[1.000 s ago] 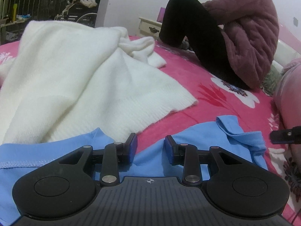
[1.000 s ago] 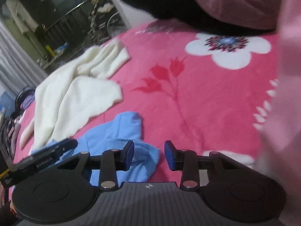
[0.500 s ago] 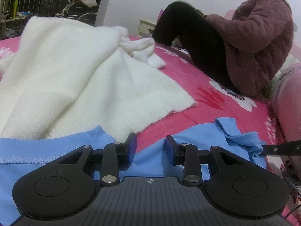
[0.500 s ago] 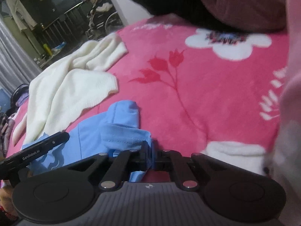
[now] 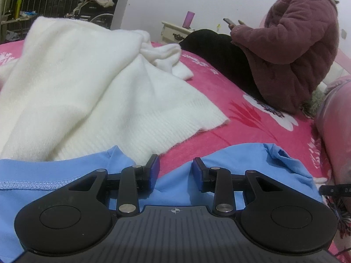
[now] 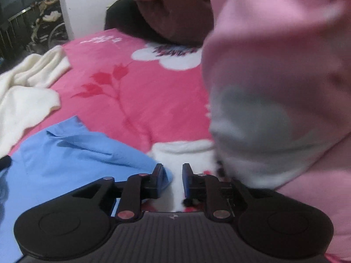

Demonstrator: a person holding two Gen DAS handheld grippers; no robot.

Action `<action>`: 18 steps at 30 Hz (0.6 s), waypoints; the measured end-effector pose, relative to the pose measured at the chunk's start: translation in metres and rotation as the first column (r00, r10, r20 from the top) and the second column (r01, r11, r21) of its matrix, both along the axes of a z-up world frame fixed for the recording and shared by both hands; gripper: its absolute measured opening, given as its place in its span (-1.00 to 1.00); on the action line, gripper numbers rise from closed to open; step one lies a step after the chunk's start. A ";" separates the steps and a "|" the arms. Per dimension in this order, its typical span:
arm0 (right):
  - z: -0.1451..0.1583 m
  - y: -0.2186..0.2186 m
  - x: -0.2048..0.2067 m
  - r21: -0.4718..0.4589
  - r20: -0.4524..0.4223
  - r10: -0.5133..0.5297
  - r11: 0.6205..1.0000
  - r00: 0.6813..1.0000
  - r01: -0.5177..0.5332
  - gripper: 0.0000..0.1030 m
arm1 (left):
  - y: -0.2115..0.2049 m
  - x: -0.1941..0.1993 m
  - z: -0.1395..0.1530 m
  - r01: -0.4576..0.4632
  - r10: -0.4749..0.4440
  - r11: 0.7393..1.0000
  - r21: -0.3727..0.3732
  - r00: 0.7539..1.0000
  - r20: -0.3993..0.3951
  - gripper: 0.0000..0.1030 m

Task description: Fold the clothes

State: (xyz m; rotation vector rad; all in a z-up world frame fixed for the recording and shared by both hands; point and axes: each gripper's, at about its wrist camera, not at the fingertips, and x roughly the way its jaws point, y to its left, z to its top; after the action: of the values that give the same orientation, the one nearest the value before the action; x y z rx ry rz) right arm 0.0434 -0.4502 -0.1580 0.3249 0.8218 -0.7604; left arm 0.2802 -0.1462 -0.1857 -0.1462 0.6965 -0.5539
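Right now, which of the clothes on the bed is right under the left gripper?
The light blue shirt. It spreads beneath the left gripper, while the fluffy white sweater lies farther back and the pink garment sits off to the right.

Crumpled blue shirt (image 5: 237, 160) beside rumpled white knit sweater (image 5: 87, 87), both on pink floral bedspread (image 6: 140, 92)

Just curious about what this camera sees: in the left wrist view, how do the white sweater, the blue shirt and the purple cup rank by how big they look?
1. white sweater
2. blue shirt, partly hidden behind the gripper, so its rank against the sweater is unsure
3. purple cup, far off and tiny
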 end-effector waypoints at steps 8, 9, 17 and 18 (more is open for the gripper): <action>0.031 0.045 0.011 -0.217 0.038 0.288 0.937 0.957 -0.273 -0.60 | 0.000 0.001 -0.001 0.001 -0.001 1.000 -0.005 1.000 -0.001 -0.35; 0.027 0.046 0.024 -0.177 0.028 0.354 0.922 0.935 -0.344 -0.61 | 0.000 0.000 -0.001 0.001 -0.001 1.000 -0.004 1.000 0.000 -0.35; -0.001 -0.011 0.105 0.021 -0.009 0.446 0.895 0.895 -0.445 -0.72 | 0.001 0.000 0.000 0.002 -0.002 1.000 -0.007 1.000 -0.001 -0.35; 0.000 -0.027 0.109 0.006 -0.011 0.374 0.928 0.927 -0.374 -0.72 | 0.001 0.000 0.000 0.002 -0.002 1.000 -0.007 1.000 -0.001 -0.35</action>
State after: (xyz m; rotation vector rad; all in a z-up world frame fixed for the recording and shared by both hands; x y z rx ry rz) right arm 0.1519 -0.4771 -0.1577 0.1583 0.8651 -0.4030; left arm 0.2799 -0.1453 -0.1858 -0.1523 0.6958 -0.5581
